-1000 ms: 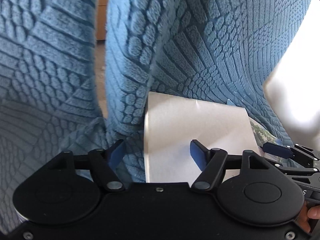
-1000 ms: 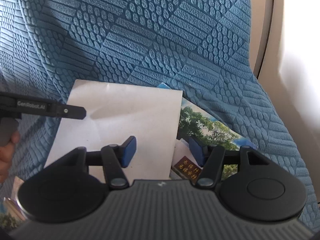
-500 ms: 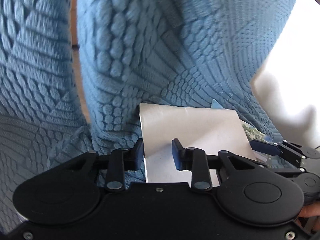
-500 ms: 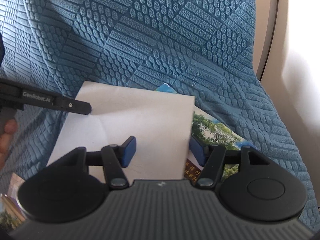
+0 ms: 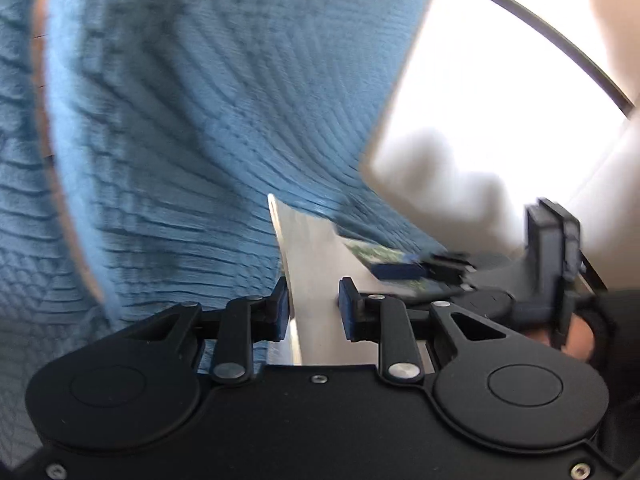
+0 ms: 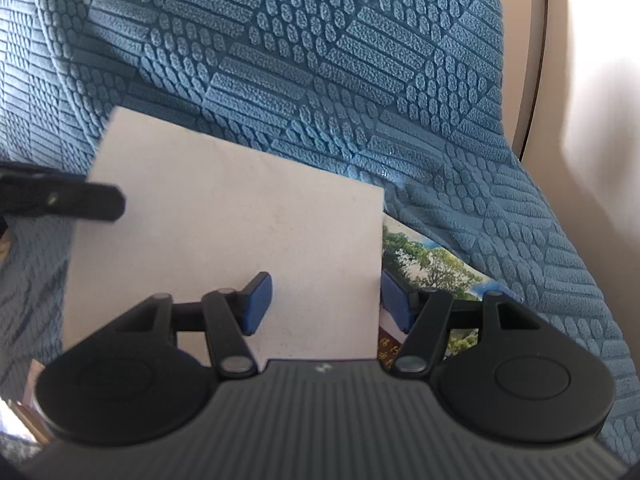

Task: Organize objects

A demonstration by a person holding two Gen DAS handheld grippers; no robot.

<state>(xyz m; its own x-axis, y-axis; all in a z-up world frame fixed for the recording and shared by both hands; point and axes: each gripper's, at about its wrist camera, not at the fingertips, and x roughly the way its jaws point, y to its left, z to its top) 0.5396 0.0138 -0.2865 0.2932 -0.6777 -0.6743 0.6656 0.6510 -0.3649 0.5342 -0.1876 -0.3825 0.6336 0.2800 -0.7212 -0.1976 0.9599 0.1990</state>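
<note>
A white card (image 6: 240, 220) lies on the blue textured cover (image 6: 360, 60), its left side lifted. It overlaps a photo postcard (image 6: 432, 256) of trees. My left gripper (image 5: 314, 310) is shut on the card's (image 5: 316, 248) left edge, pads narrow with the card slanting between them; this view is blurred. One of its fingers (image 6: 80, 204) shows on top of the card from the left. My right gripper (image 6: 324, 304) stands open astride the card's right edge, one pad over the card, the other over the postcard. Its blue-padded fingers (image 5: 396, 270) show at the card's far side.
The blue cover (image 5: 180, 140) rises steeply behind the cards in folds. A pale wall with a dark curved frame (image 6: 536, 80) runs down the right. A person's hand (image 5: 576, 336) holds the right gripper's handle.
The left gripper's jaws narrowed onto the card's left edge, then rose and rolled, lifting that side of the card. The right gripper stayed still and open.
</note>
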